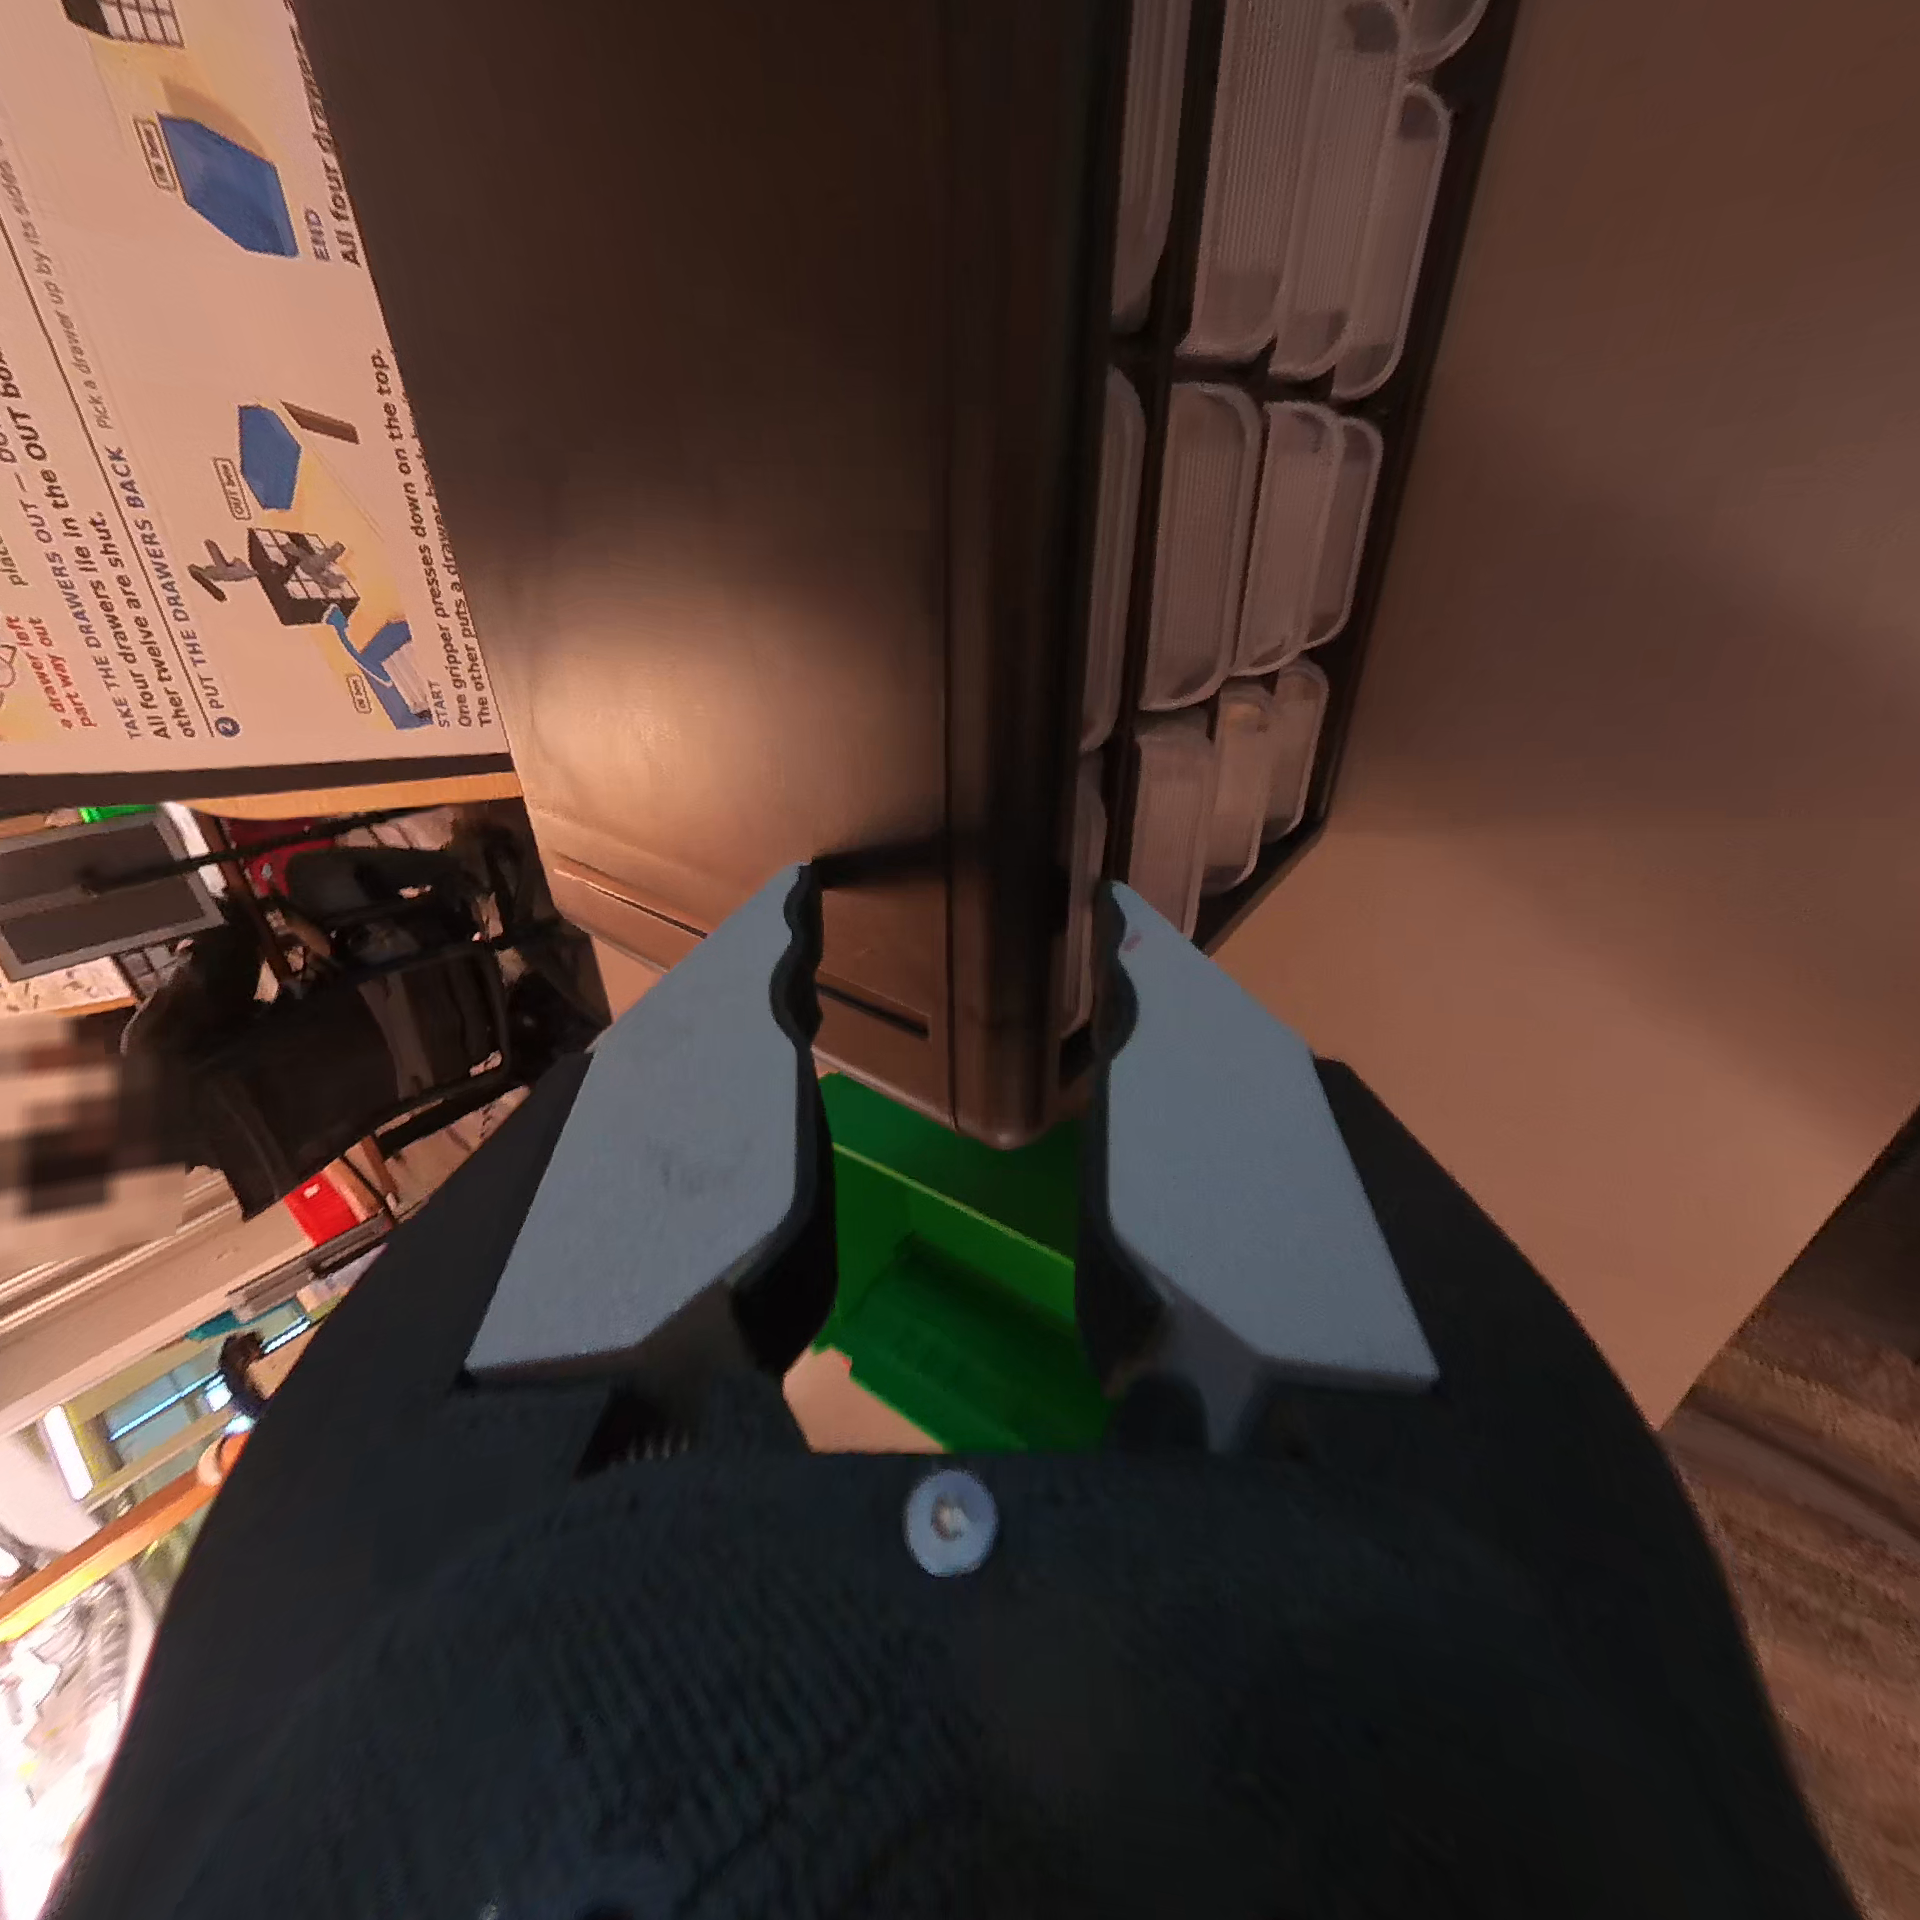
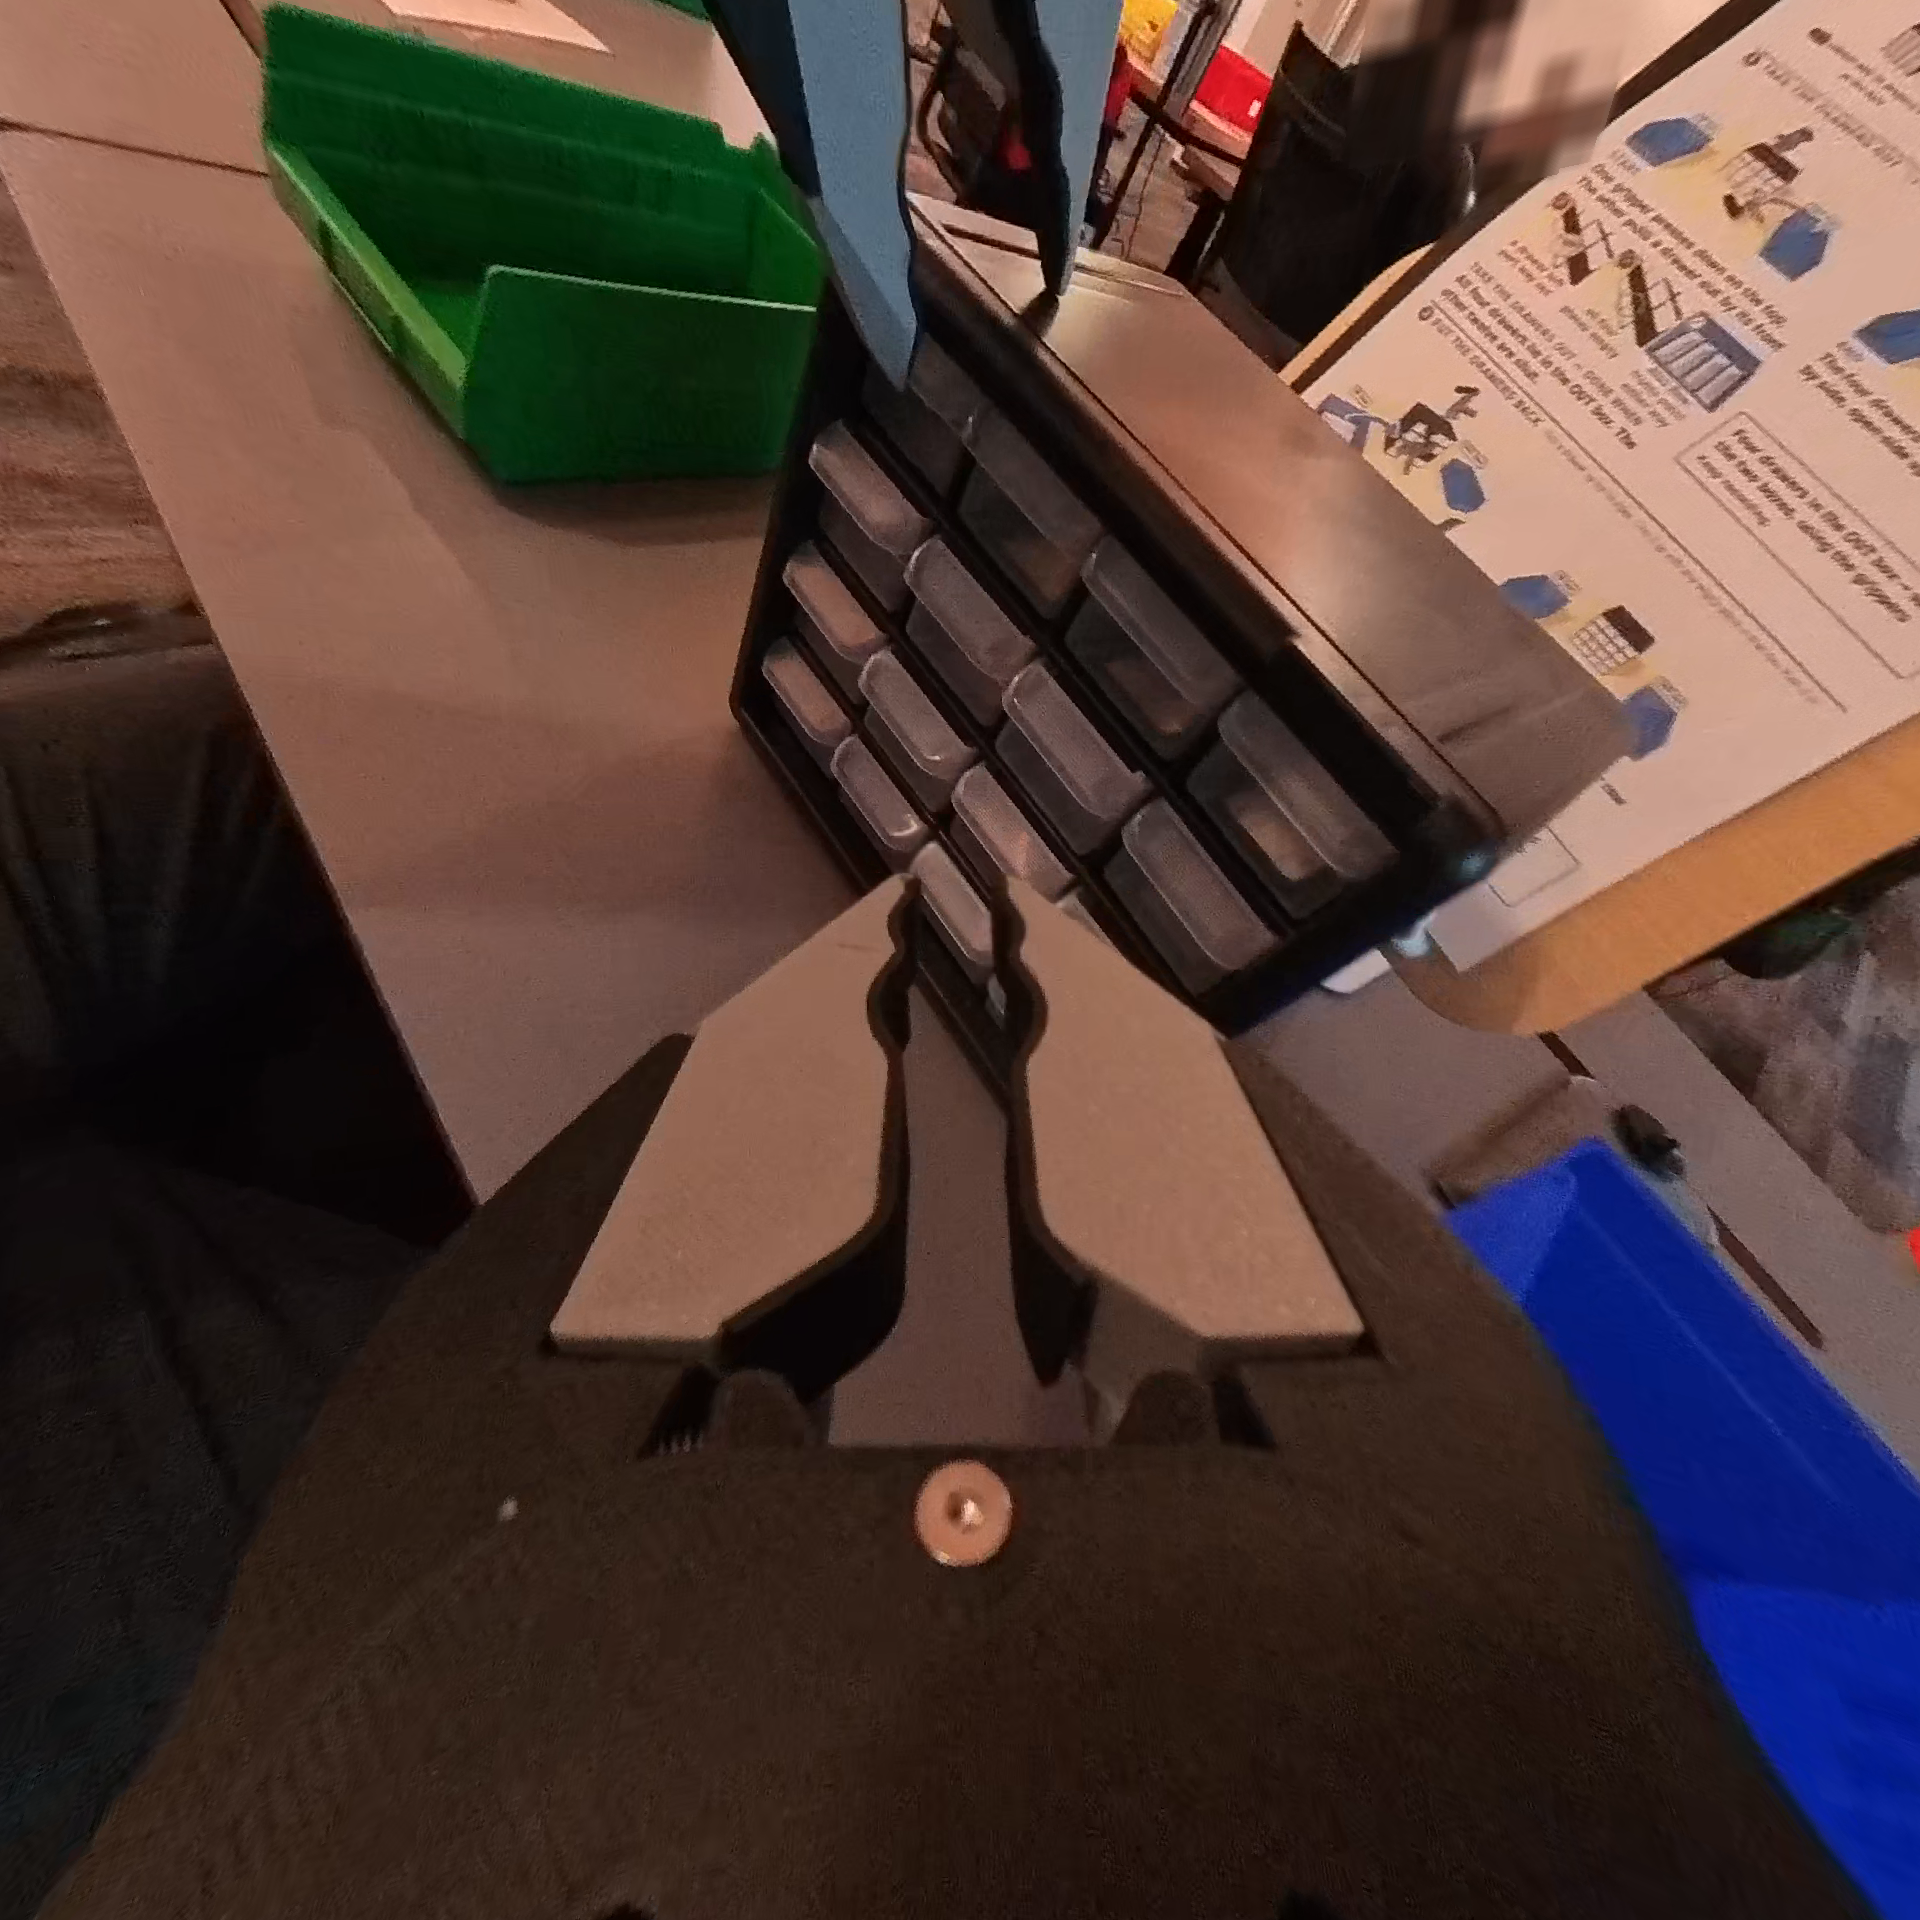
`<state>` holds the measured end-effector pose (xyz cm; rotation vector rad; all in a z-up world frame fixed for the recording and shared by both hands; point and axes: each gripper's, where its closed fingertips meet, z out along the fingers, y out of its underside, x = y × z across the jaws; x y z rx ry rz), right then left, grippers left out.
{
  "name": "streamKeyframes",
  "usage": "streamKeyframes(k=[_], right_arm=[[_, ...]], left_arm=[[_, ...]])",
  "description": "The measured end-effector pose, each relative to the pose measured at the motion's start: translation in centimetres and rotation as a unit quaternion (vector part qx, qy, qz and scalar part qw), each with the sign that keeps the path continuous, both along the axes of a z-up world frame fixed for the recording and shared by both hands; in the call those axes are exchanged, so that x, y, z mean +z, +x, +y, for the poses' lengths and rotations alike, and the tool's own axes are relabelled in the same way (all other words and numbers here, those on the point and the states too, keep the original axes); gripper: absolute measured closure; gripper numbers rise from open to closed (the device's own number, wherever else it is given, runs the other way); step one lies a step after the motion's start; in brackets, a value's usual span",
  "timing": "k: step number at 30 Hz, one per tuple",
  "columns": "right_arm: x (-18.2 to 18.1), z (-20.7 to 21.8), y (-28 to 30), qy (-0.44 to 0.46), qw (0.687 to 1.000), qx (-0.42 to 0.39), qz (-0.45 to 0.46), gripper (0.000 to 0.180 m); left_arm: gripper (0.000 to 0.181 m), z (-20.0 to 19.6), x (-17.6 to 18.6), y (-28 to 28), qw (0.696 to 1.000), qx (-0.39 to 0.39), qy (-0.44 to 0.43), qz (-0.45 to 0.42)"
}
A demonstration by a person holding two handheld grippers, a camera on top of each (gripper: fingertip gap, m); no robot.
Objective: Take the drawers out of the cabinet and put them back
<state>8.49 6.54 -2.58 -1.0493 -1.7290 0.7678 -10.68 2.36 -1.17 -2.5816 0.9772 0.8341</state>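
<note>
Over the cabinet (image 1: 748,499) from above, the left wrist view looks down its black top panel and along the drawers (image 1: 1236,540) on its front face; the right wrist view meets the same cabinet (image 2: 1226,499) head-on and adds what the other lacks: a blue bin (image 2: 1704,1455) at lower right and the full green bin (image 2: 540,301) behind on the left. The left view catches only a sliver of that green bin (image 1: 935,1268) between its fingers. An instruction sheet (image 2: 1683,436) on a board stands just beside the cabinet's right end. All visible drawers (image 2: 1049,727) sit closed on the pale surface (image 2: 436,665). The left gripper (image 1: 951,966) straddles the cabinet's top front edge, jaws set wide, one finger on top, one over the front. The right gripper (image 2: 956,956) hovers at a bottom-row drawer, jaws narrowly parted, with nothing clearly held.
</note>
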Motion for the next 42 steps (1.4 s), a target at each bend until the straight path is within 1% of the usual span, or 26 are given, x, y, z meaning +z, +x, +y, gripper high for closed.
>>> streamKeyframes(k=[4, 7, 10, 12, 14, 20, 24, 26, 28, 29, 30, 32, 34, 35, 36, 38, 39, 42], right_arm=[[0.1, 0.9, 1.4, 0.013, 1.0, -0.017, -0.006, 0.17], [-0.6, 2.1, 2.0, 0.012, 0.999, -0.041, -0.022, 0.167], [-1.6, 3.6, 2.6, 0.003, 0.996, -0.07, -0.048, 0.154], [-1.8, 4.7, 2.8, -0.006, 0.994, -0.095, -0.051, 0.131], [-1.8, 5.0, 3.0, -0.03, 0.993, -0.102, -0.051, 0.119], [-1.4, 4.8, 2.2, -0.097, 0.99, -0.093, -0.033, 0.1], [-2.6, 4.0, 1.1, -0.131, 0.987, -0.073, -0.049, 0.092], [-4.2, 3.2, 0.3, -0.16, 0.982, -0.06, -0.083, 0.096], [-6.0, 2.8, -0.3, -0.186, 0.973, -0.06, -0.126, 0.111], [-6.8, 2.9, -0.8, -0.199, 0.968, -0.065, -0.136, 0.11], [-7.4, 3.2, -1.3, -0.218, 0.963, -0.072, -0.141, 0.113], [-8.5, 3.4, -2.5, -0.289, 0.943, -0.079, -0.144, 0.12], [-8.9, 3.6, -3.6, -0.379, 0.912, -0.079, -0.133, 0.128], [-8.9, 3.7, -4.2, -0.414, 0.898, -0.079, -0.123, 0.125], [-9.0, 3.9, -4.6, -0.436, 0.89, -0.078, -0.112, 0.122], [-8.7, 4.5, -5.3, -0.47, 0.876, -0.079, -0.078, 0.132], [-8.3, 4.7, -5.5, -0.49, 0.867, -0.074, -0.057, 0.134], [-7.7, 5.4, -6.2, -0.534, 0.843, -0.068, -0.013, 0.131]], left_arm=[[0.13, 0.0, 0.0, 0.0, 1.0, 0.008, -0.01, 0.016], [0.13, 0.0, 0.0, 0.0, 1.0, 0.013, -0.013, 0.025], [0.131, 0.0, -0.1, 0.0, 0.999, 0.018, -0.02, 0.037], [0.13, 0.0, -0.1, 0.0, 0.998, 0.02, -0.026, 0.047], [0.13, 0.0, -0.1, -0.1, 0.998, 0.022, -0.031, 0.05], [0.131, 0.0, 0.0, 0.0, 0.998, 0.017, -0.035, 0.04], [0.131, 0.0, 0.0, 0.0, 0.998, 0.018, -0.038, 0.041], [0.13, 0.0, 0.0, 0.0, 0.998, 0.017, -0.042, 0.042], [0.131, 0.0, 0.0, -0.1, 0.998, 0.016, -0.048, 0.044], [0.131, 0.0, 0.0, 0.0, 0.998, 0.016, -0.051, 0.045], [0.131, 0.0, 0.0, -0.1, 0.997, 0.016, -0.054, 0.047], [0.13, 0.0, 0.0, -0.1, 0.997, 0.016, -0.057, 0.05], [0.13, 0.0, 0.0, -0.1, 0.997, 0.018, -0.056, 0.052], [0.131, 0.0, 0.0, -0.1, 0.997, 0.019, -0.054, 0.051], [0.131, 0.0, 0.0, -0.1, 0.997, 0.02, -0.053, 0.051], [0.131, 0.0, 0.0, -0.1, 0.997, 0.018, -0.051, 0.05], [0.131, 0.0, 0.0, -0.1, 0.997, 0.018, -0.05, 0.049], [0.131, 0.0, 0.0, -0.1, 0.998, 0.015, -0.048, 0.048]])
